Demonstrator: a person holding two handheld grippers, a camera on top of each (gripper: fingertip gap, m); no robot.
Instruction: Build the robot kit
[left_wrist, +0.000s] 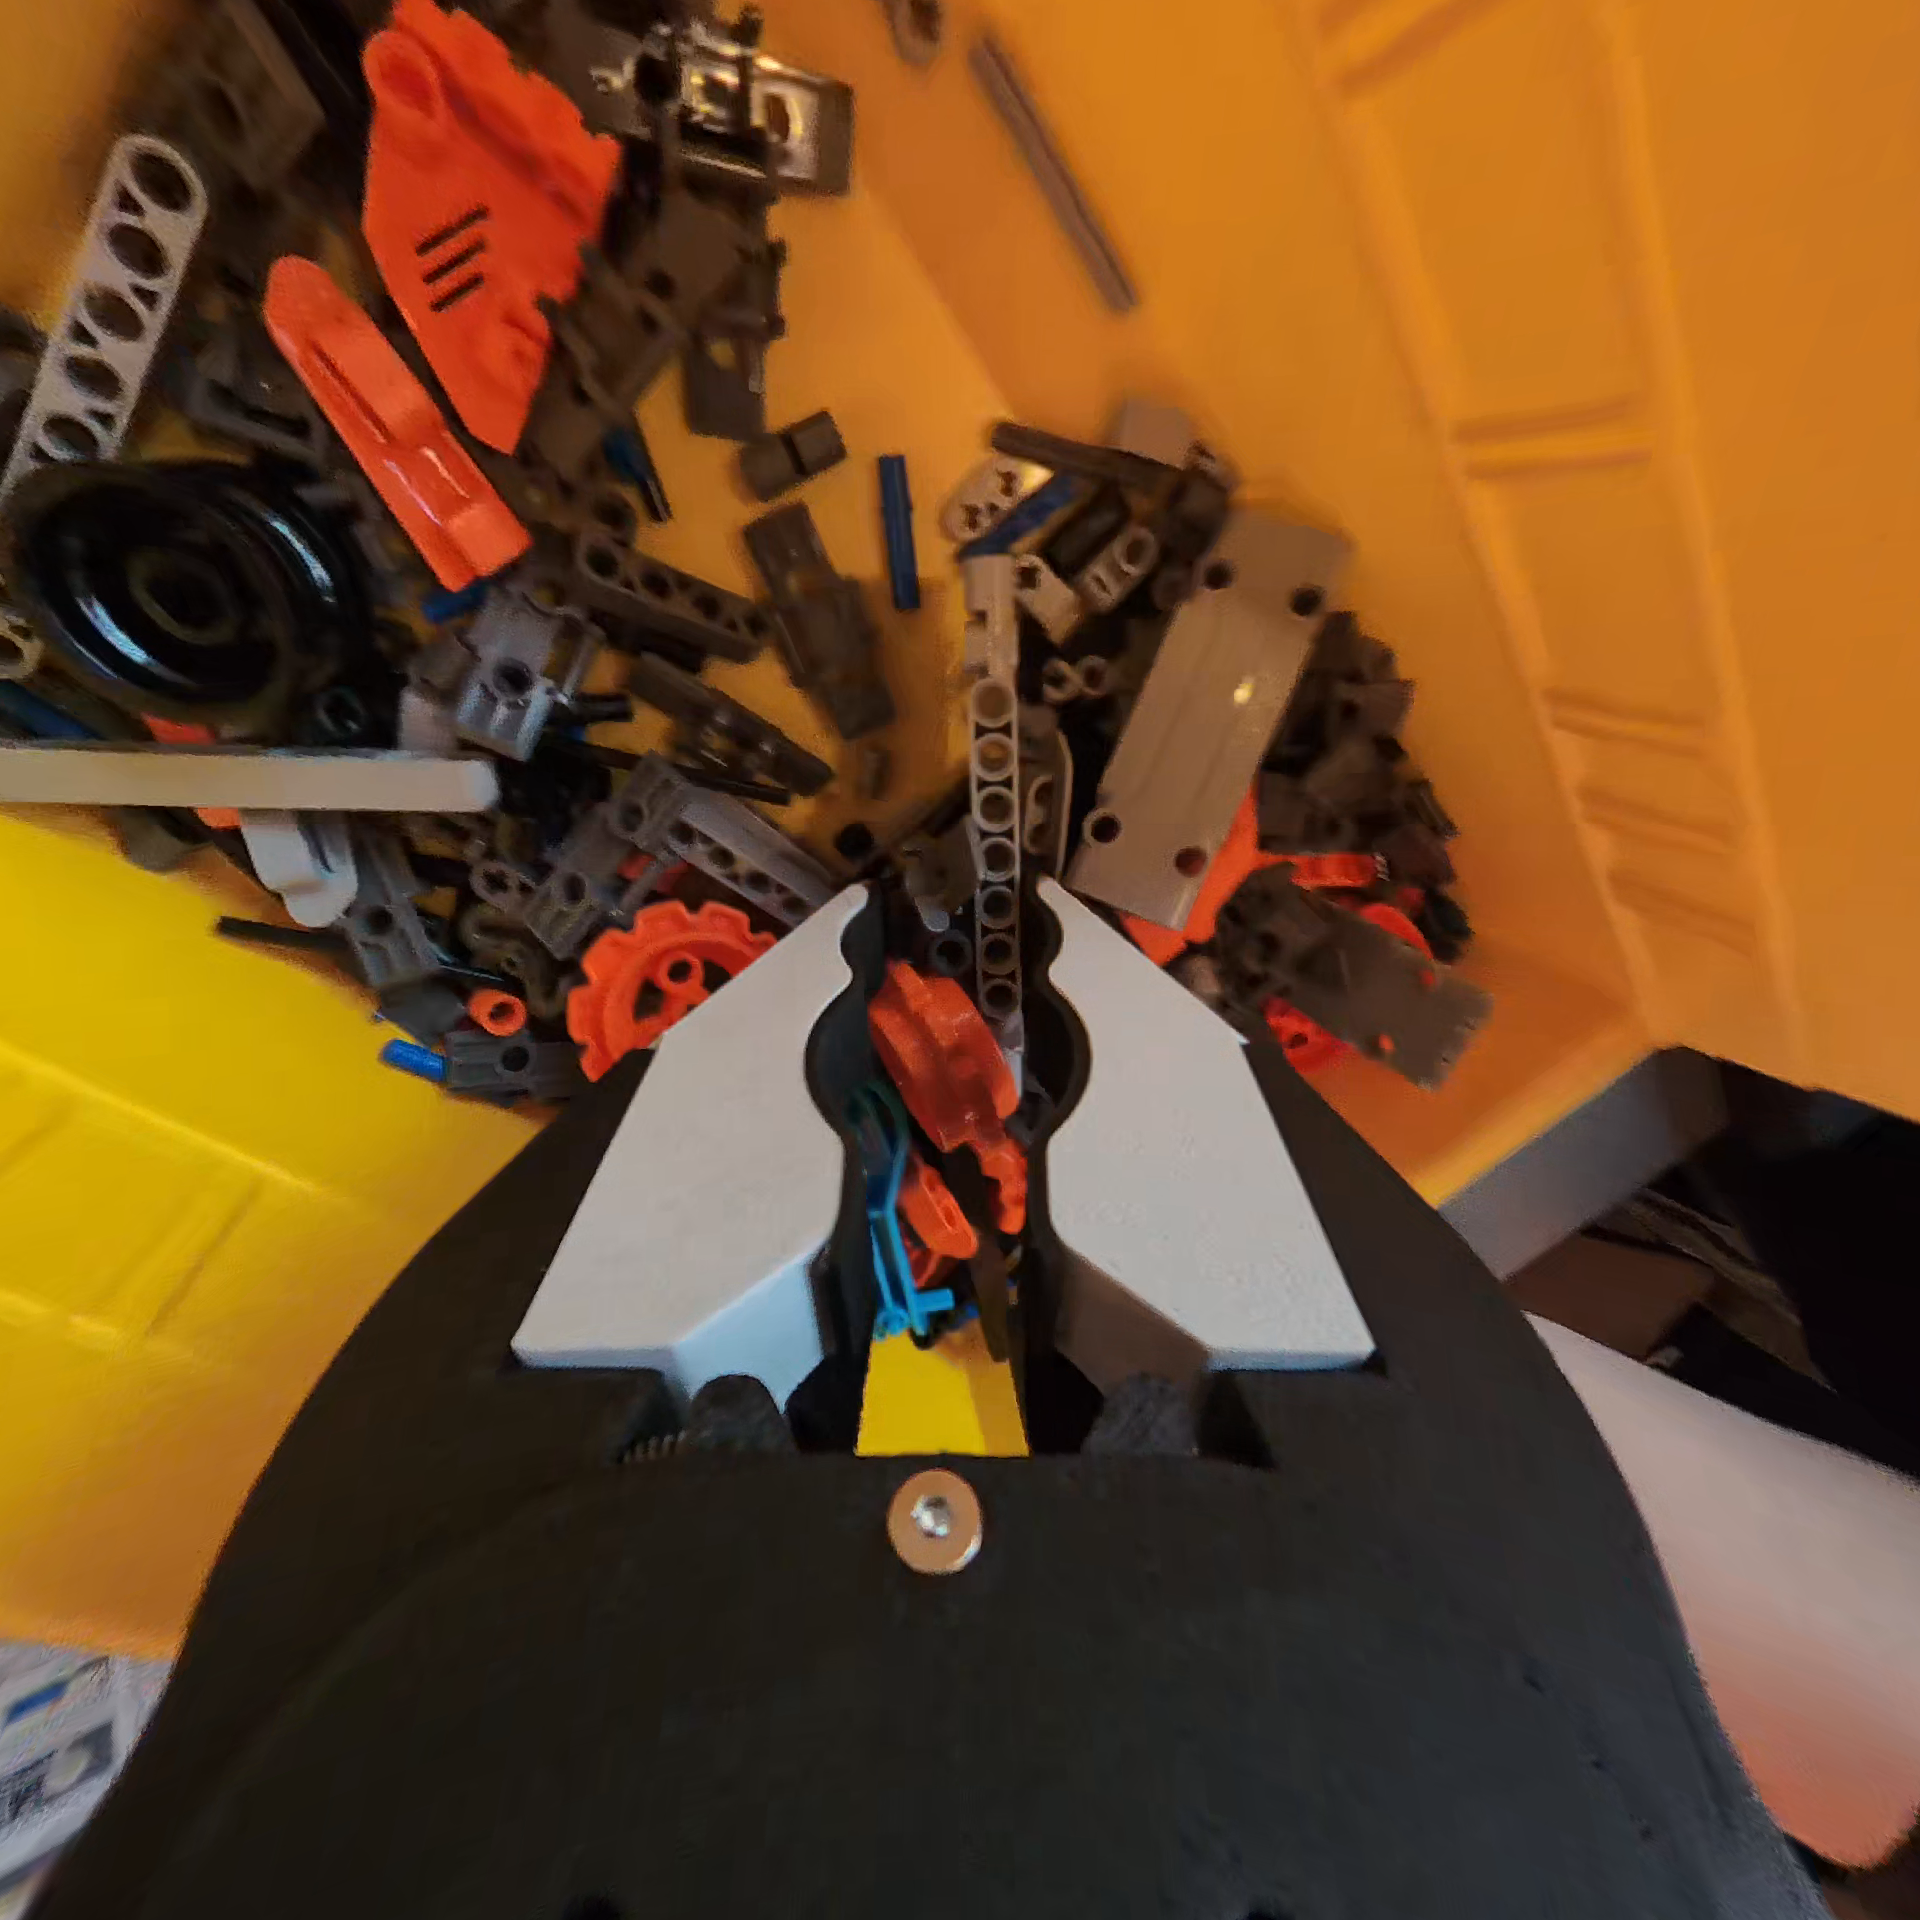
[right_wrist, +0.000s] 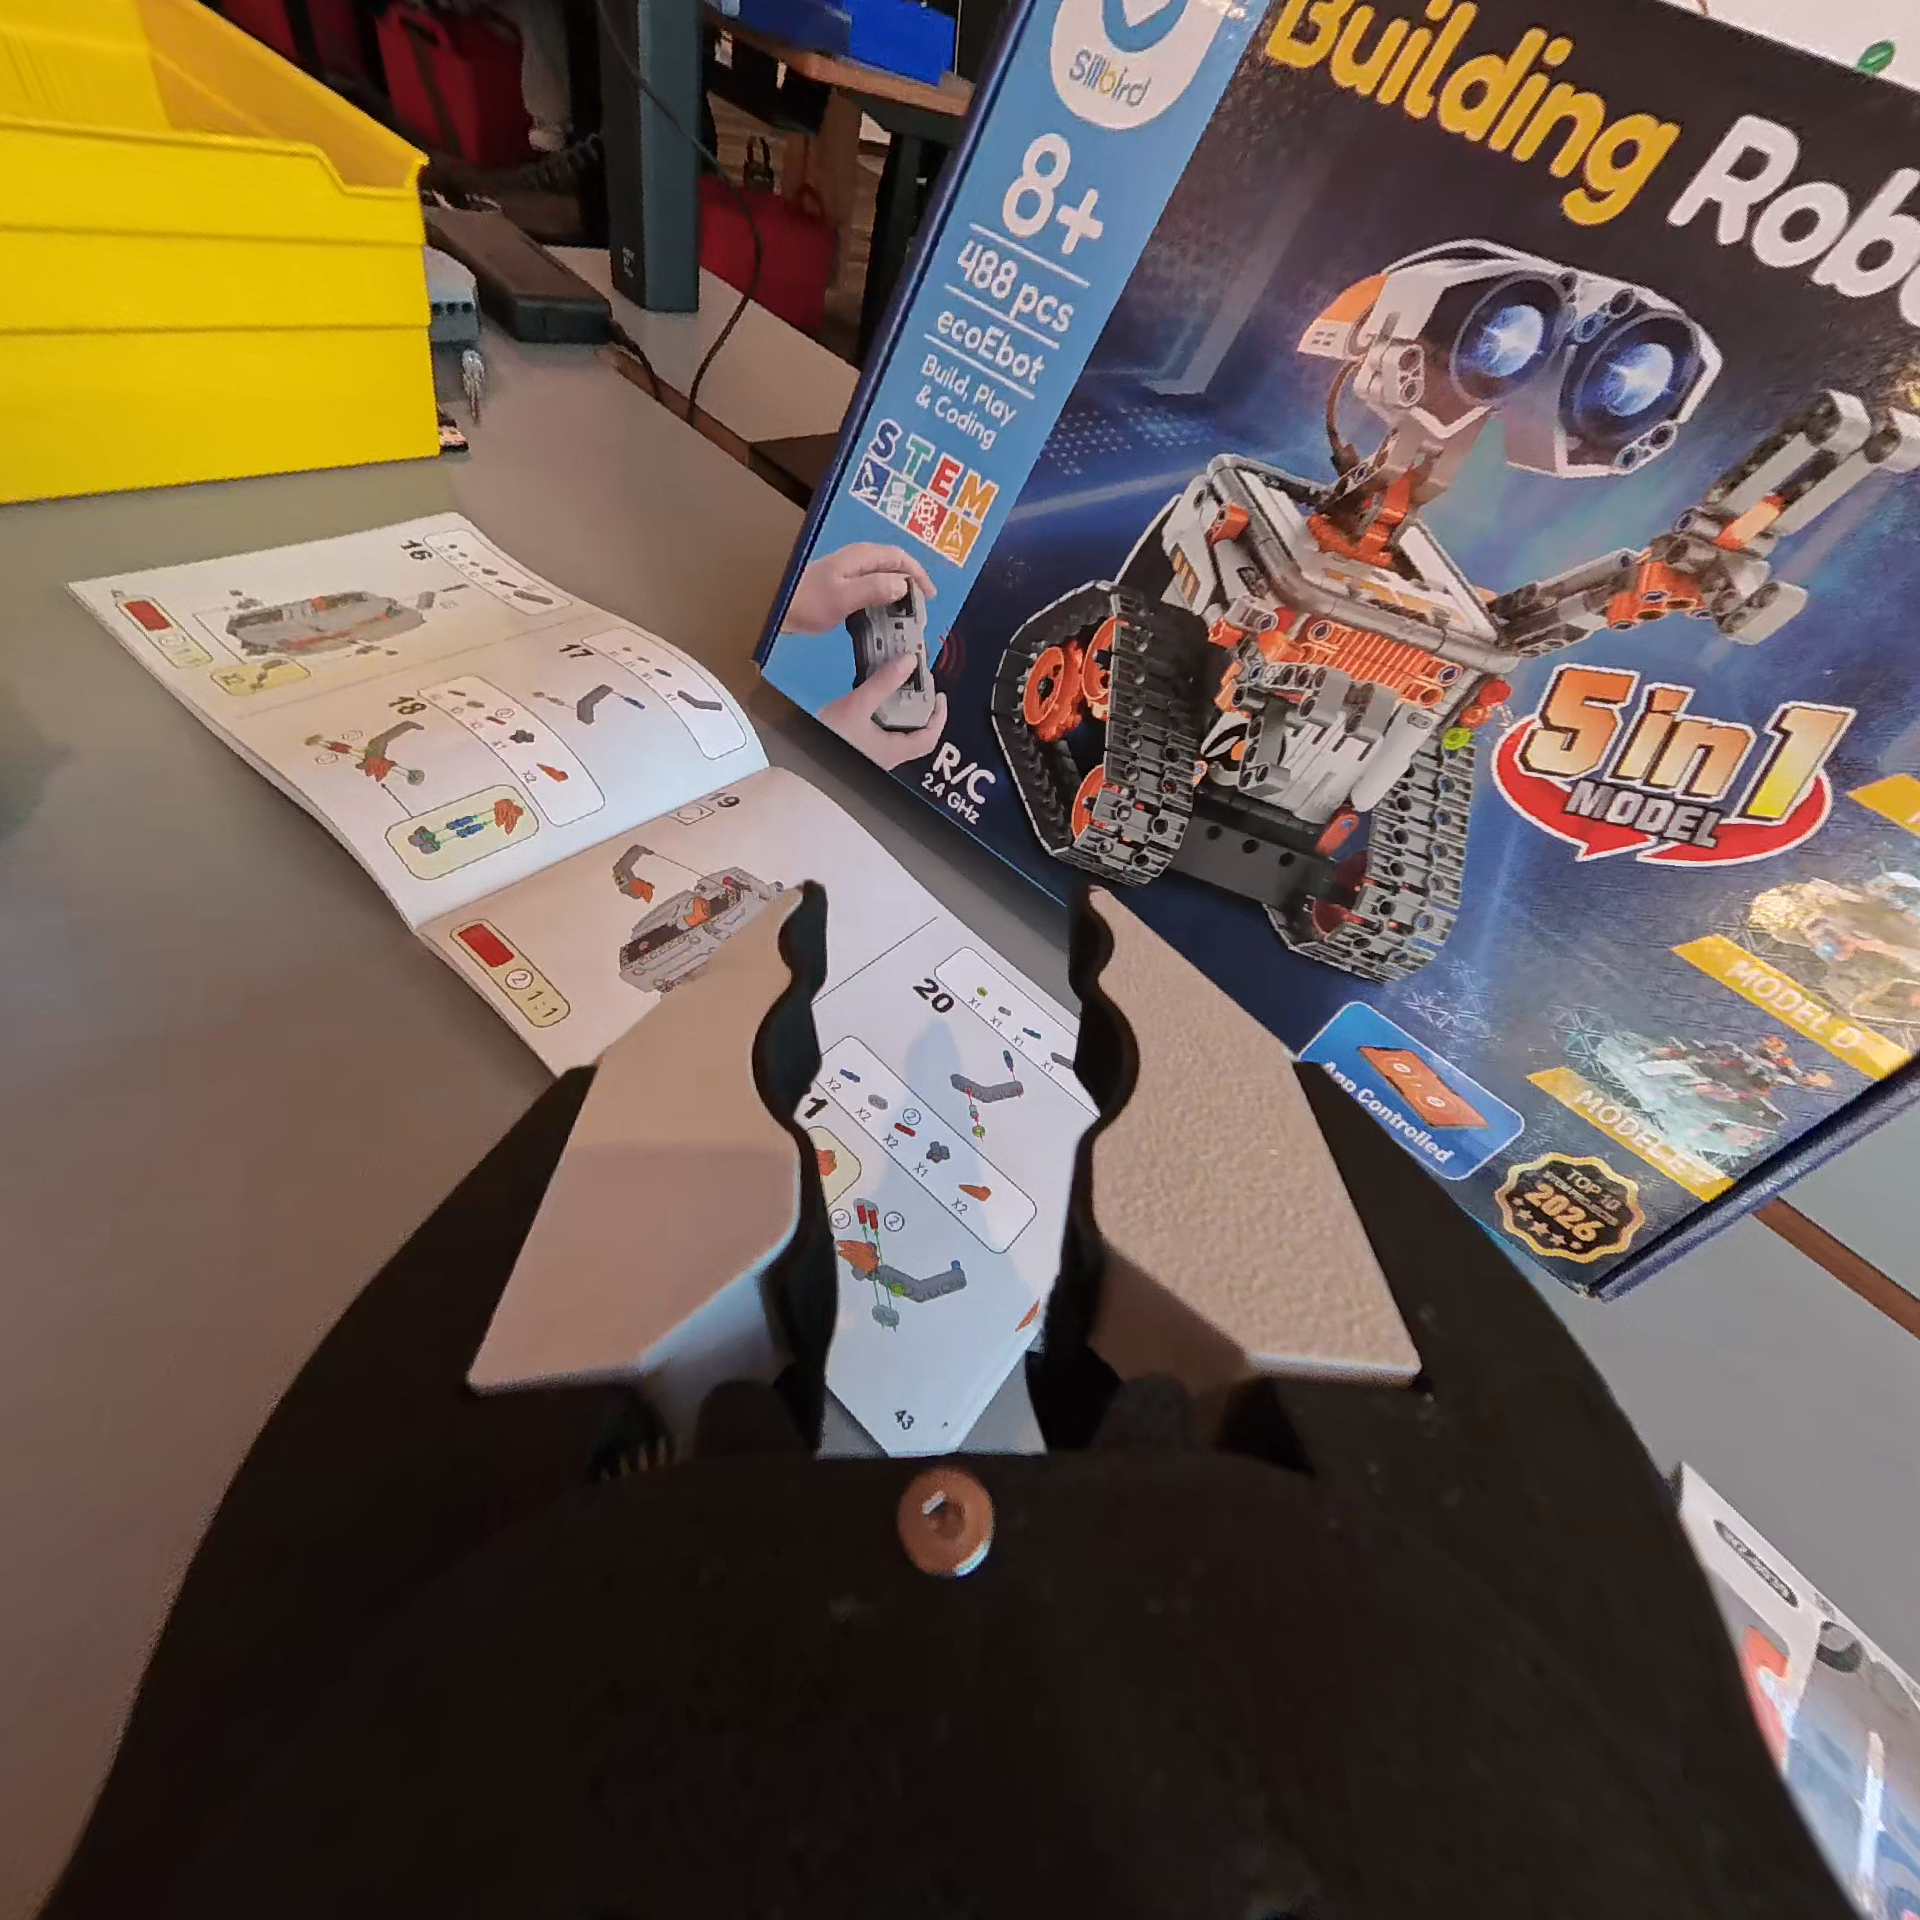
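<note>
Left gripper (left_wrist: 951, 914) is lowered into a yellow bin (left_wrist: 1351, 312), its white fingers (left_wrist: 727, 1122) drawn close with only a narrow gap between them. A cluster of small parts is seen in that gap: an orange piece (left_wrist: 940, 1049), a blue clip (left_wrist: 894, 1247) and the lower end of a grey holed beam (left_wrist: 994, 790). Whether any of them is actually clamped cannot be told.

A pile of loose building parts is spread across the bin floor. An orange gear (left_wrist: 649, 982) lies just left of the fingertips; a grey curved panel (left_wrist: 1205, 707) lies up and to the right. Further left, a black wheel (left_wrist: 182, 592), two orange shell pieces (left_wrist: 468, 218) and a white bar (left_wrist: 249, 779) are seen.

Right gripper (right_wrist: 945, 899) is held above the grey bench (right_wrist: 208, 1039), jaws apart, nothing between them. An open instruction booklet (right_wrist: 447, 727) lies flat on the bench below and ahead of it, with numbered assembly steps and part diagrams printed on it. A blue toy box (right_wrist: 1403, 571) with a tracked robot pictured on it stands leaning just right of the booklet; writing and badges are printed on it. Yellow bins (right_wrist: 208, 260) are stacked far left on the bench.
</note>
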